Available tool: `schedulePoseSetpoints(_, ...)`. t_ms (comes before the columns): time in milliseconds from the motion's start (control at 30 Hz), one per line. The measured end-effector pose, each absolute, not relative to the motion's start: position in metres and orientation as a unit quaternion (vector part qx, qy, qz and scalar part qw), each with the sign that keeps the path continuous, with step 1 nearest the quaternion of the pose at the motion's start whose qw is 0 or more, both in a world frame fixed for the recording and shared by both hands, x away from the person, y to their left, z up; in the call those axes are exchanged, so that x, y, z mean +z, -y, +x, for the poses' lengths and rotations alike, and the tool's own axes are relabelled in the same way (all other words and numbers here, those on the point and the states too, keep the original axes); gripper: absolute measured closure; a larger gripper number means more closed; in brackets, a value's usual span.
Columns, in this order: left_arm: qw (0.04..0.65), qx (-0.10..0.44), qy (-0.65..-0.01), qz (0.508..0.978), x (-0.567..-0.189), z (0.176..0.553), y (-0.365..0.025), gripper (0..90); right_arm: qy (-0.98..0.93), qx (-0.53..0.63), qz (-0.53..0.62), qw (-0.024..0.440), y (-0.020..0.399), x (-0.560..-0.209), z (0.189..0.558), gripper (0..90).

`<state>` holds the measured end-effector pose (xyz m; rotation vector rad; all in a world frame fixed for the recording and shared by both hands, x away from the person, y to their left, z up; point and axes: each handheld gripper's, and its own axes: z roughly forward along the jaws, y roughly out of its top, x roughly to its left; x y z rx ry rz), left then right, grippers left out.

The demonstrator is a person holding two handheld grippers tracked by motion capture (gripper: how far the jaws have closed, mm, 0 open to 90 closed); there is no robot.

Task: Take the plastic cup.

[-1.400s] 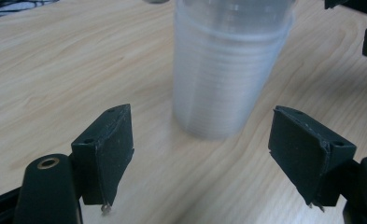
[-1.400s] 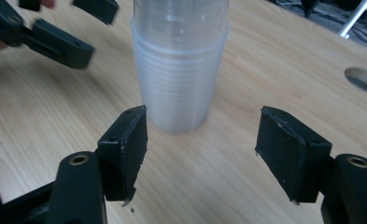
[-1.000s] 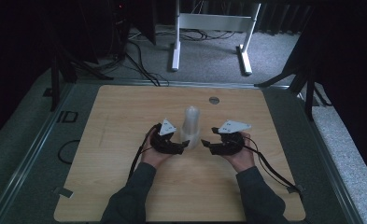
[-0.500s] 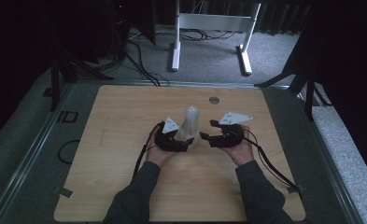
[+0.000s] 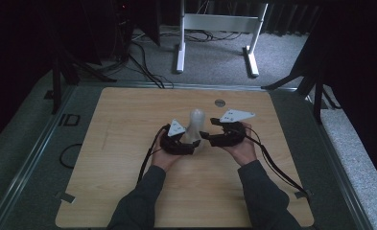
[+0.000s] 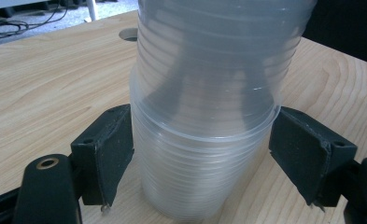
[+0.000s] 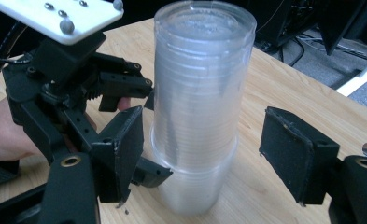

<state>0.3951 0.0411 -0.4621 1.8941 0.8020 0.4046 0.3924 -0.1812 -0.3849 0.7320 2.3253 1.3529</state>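
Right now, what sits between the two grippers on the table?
An upright stack of clear plastic cups stands between the left gripper and the right gripper in the high view; both gripper views show it between their own jaws.

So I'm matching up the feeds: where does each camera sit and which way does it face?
High view: above the table, facing forward and down; forearms, left gripper, right gripper.
Left gripper view: rides that gripper, faces the cup stack between its jaws.
Right gripper view: faces the stack and the left gripper beyond it.
All share the stack.
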Motion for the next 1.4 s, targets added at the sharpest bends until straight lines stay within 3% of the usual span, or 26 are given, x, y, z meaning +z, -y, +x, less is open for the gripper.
schedulePoseSetpoints(900, 0.497, 0.175, -0.332, 0.782, -0.462, 0.394, -0.041, 23.6, -0.802, 0.511, 0.261, 0.167, 0.153, -0.374, 0.416, 24.3)
schedulePoseSetpoints(1400, 0.498, 0.177, -0.332, 0.781, -0.462, 0.394, -0.04, 24.3, -0.8, 0.516, 0.261, 0.163, 0.149, -0.373, 0.419, 37.2)
